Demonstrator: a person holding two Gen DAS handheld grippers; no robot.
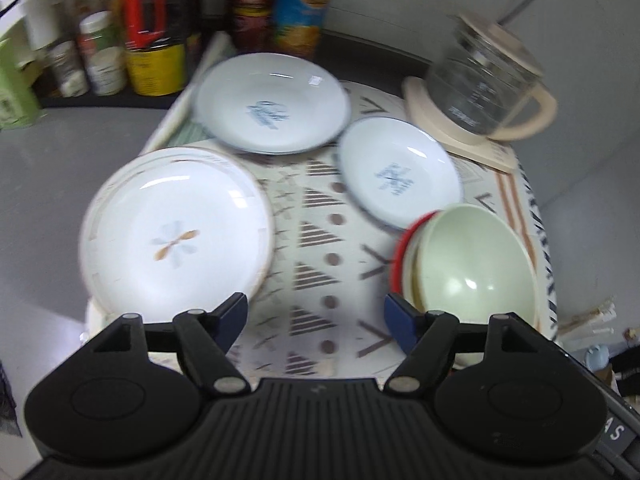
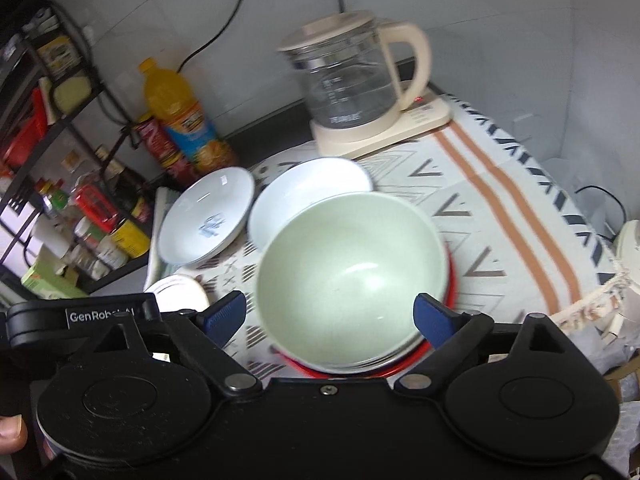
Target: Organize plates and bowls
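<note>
Left wrist view: the left tongs [image 1: 316,322] hang with jaws apart and nothing between them, above a patterned cloth [image 1: 320,240] on the grey table [image 1: 40,184].
Plates: a large cream plate [image 1: 176,232] lies at the cloth's left edge; a blue-rimmed plate [image 1: 272,102] sits farther back; a smaller blue-rimmed plate [image 1: 400,172] lies to its right, just beside the bowls.
Bowls: a pale green bowl [image 1: 472,260] is nested on top of a stack with a red rim showing, at the cloth's right.
Right wrist view: the right tongs [image 2: 330,316] stand wide open on either side of the green bowl [image 2: 352,276], pads clear of it.
Backdrop: a glass kettle [image 2: 352,84] on its base, an orange juice bottle [image 2: 188,124] against the wall.
</note>
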